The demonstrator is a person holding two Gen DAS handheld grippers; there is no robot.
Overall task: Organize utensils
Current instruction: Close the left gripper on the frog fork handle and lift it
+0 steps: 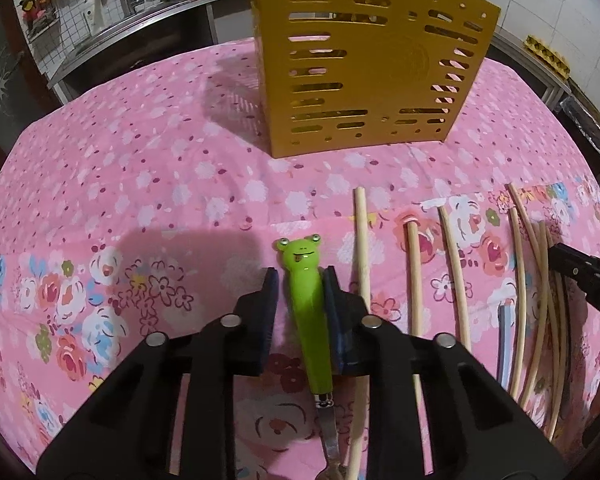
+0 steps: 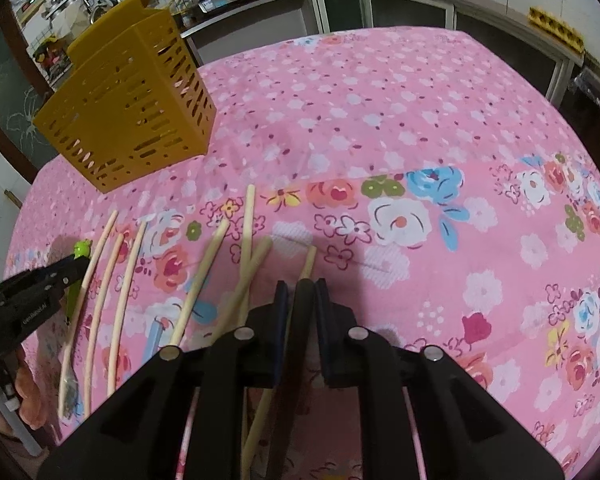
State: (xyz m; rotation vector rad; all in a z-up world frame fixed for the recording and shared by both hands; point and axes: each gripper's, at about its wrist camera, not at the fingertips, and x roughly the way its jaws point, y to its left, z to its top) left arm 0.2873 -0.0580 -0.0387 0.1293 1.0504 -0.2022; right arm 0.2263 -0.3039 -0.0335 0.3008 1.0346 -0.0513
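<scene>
Gripping is the step in hand, on both sides at once. My left gripper (image 1: 300,276) has its jaws around the green frog handle of a spoon (image 1: 306,300); the right pad lies against the handle, the left pad is close beside it, so I take this as a grip just made, not yet proven firm. The spoon lies flat on the pink cloth (image 1: 140,168), nearer to me than the yellow holder (image 1: 364,64), its frog head pointing toward the holder and its metal end back under my fingers.

My right gripper (image 2: 300,286) is nearly closed on one chopstick (image 2: 309,264), whose tip sticks out just past the pads. That chopstick sits to the right of the holder, at the far right of the loose chopsticks (image 2: 220,256), which lie spread on the cloth between my two grippers. Some of them cross one another near my right pads.

The holder stands upright and looks empty through its slots, so the sorting has hardly begun, as I judge it.

Next I need to lift each piece clear of the cloth, swing it upright, carry it over the holder's open top and let go there. The chopstick must come away without dragging its crossed neighbours.
</scene>
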